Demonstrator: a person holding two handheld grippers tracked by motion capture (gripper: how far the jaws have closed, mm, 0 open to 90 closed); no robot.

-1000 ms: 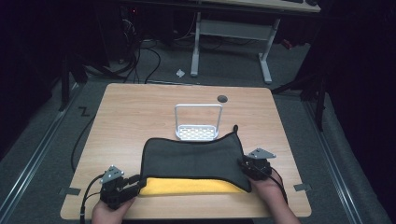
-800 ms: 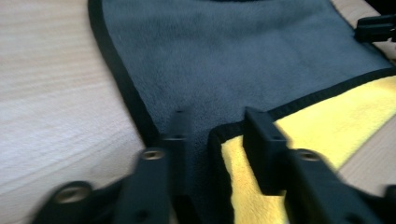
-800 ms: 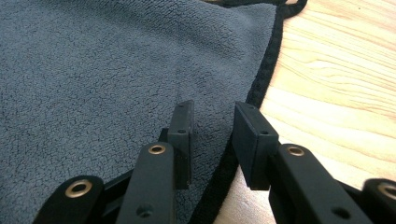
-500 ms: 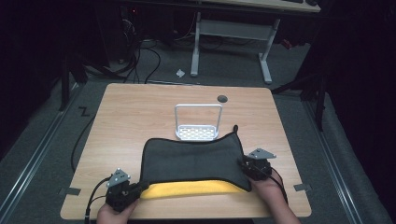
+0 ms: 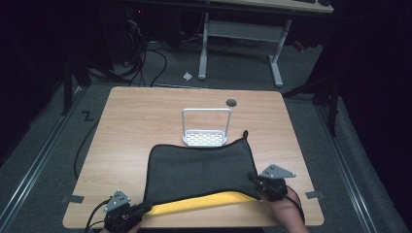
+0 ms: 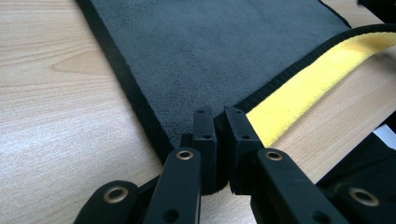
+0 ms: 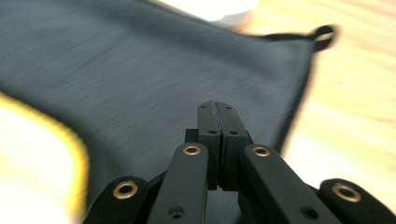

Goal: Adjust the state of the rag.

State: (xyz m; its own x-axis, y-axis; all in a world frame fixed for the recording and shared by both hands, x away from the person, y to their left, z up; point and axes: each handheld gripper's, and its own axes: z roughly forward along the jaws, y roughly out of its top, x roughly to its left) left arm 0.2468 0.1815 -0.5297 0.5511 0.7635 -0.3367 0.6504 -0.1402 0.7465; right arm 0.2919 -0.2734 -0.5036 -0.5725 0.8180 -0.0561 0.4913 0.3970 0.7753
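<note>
Pinching the near corners of the folded cloth, we are holding it with both tools: our left tool is clenched on the near left corner, its jaws having just been closing with the black hem caught between them, as the left gripper view shows at the left tool; our right tool is clenched on the near right edge, its jaws likewise just closed, and in the right gripper view the right tool is lying over the dark pile, though blur is keeping us from telling how much cloth is caught there. The cloth is lying on the near half of the wooden surface, dark grey on top with a yellow underlayer peeking out along the near edge, and its far edge is sitting just beside or touching the small metal rack. We are judging it light, soft and limp, so it is going to sag and drape between our two holds rather than keep shape. The stitched hem looks like the firmest place to grip, and the plush pile may be letting a shallow pinch slip, so the corners are what we are favouring.
</note>
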